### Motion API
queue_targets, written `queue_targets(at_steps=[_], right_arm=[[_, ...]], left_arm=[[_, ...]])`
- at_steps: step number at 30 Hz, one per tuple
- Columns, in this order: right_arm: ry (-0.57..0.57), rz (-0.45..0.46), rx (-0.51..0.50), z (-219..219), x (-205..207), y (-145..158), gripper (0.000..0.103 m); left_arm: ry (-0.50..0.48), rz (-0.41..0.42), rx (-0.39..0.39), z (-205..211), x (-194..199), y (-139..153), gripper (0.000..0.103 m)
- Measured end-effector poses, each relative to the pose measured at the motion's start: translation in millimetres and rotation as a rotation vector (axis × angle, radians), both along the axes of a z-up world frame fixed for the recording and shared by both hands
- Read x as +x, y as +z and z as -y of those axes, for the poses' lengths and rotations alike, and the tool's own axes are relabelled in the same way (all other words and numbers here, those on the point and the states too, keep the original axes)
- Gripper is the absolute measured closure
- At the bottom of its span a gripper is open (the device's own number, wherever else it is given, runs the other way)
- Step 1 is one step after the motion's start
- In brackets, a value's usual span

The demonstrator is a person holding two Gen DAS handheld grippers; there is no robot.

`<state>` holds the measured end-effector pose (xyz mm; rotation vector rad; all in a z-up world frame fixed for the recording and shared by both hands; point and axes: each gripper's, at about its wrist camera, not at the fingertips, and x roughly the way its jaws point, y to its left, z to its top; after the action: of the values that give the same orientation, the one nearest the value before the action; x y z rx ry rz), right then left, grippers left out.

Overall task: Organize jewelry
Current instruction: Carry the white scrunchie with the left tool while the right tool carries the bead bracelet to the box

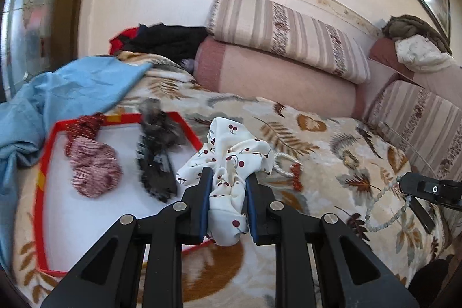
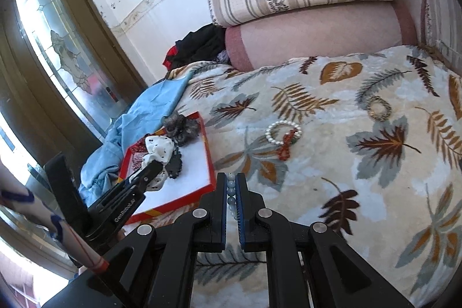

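My left gripper [image 1: 228, 178] is shut on a white cherry-print scrunchie [image 1: 231, 152], held just over the near right corner of the red-rimmed white tray [image 1: 43, 163]. In the right wrist view that same gripper [image 2: 157, 165] and scrunchie [image 2: 158, 147] hang over the tray [image 2: 206, 140]. My right gripper [image 2: 231, 179] is shut on a pale blue-grey bead bracelet [image 2: 231, 191], which dangles from it in the left wrist view [image 1: 384, 204]. A pink knitted scrunchie [image 1: 95, 169] and a dark furry hair clip [image 1: 157, 146] lie in the tray.
On the leaf-patterned blanket [image 2: 332, 163] lie a pearl bracelet [image 2: 281, 130] with a red beaded piece [image 2: 287, 147] and a gold ring-shaped bracelet [image 2: 378, 108]. Blue cloth [image 1: 72, 94] crowds the tray's left side. Striped cushions [image 1: 288, 33] line the wall.
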<state>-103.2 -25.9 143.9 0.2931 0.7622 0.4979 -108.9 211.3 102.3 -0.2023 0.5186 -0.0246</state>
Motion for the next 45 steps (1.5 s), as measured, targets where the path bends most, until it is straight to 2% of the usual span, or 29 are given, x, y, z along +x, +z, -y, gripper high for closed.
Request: queue_targets(at_steps=[13, 19, 24, 35, 40, 45], right_arm=[[0.138, -0.025, 0.076, -62.9, 42.1, 7.6, 0.096], [0.222, -0.046, 0.068, -119.2, 59.6, 2.4, 0.096], [0.274, -0.088, 0.069, -162.6, 70.2, -13.2, 0.096], [0.361, -0.165, 0.034, -234.4, 76.2, -46.0, 0.096], [0.348, -0.202, 0.0, -237.4, 80.5, -67.0, 0.096], [0.336, -0.208, -0.025, -233.5, 80.4, -75.6, 0.095]], left_arm=[[0.198, -0.055, -0.055, -83.0, -16.9, -8.4, 0.082], [0.303, -0.074, -0.058, -103.7, -18.1, -15.2, 0.082], [0.359, -0.117, -0.094, -120.7, -14.8, -25.9, 0.082], [0.383, -0.186, -0.117, -131.8, -8.3, -40.8, 0.082], [0.38, -0.221, -0.126, -133.4, -6.1, -48.2, 0.081], [0.381, -0.246, -0.118, -132.1, -3.7, -51.8, 0.081]])
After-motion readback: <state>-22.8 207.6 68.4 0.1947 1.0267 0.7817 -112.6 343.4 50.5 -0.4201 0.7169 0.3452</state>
